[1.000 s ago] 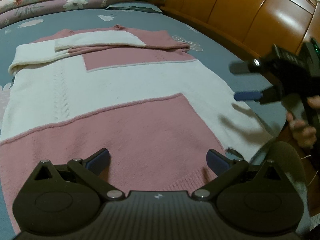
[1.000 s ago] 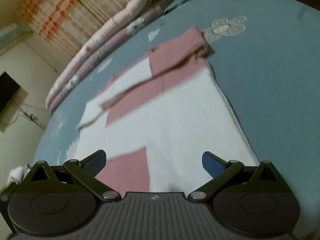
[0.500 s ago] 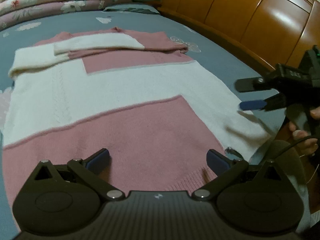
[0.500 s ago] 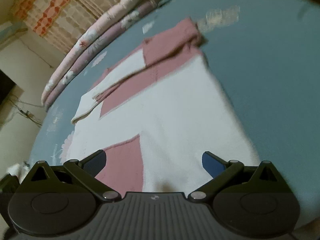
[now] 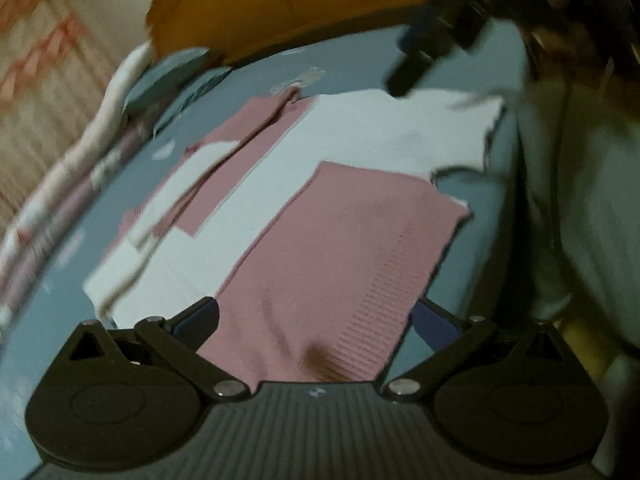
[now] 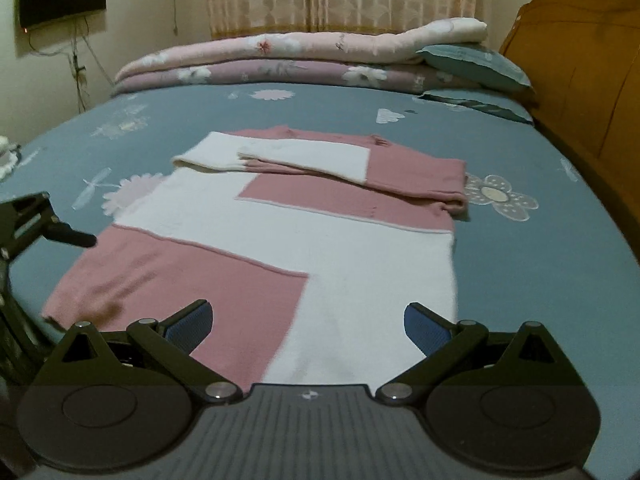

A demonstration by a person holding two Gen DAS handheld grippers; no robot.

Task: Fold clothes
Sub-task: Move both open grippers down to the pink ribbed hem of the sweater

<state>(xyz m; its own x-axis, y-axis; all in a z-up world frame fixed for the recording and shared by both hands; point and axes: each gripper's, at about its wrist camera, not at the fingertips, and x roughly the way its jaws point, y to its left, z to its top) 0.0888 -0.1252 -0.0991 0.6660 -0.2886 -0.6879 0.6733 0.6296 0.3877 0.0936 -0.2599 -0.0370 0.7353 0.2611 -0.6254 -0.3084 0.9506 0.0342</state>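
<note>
A pink and white block sweater lies flat on the blue bed sheet, sleeves folded across its top. My right gripper is open at the white part of the hem, nothing between its fingers. My left gripper is open over the pink hem corner; this view is blurred. The right gripper shows above the sweater's white corner in the left wrist view. The left gripper shows at the left edge of the right wrist view, beside the pink hem.
Folded floral quilts and blue pillows lie at the far side of the bed. A wooden headboard stands on the right. A person's pale sleeve fills the right of the left wrist view.
The left gripper has swung round to the sweater's left hem corner, blurring its view. The right gripper has turned to face straight up the sweater from the hem. Both stay open.
</note>
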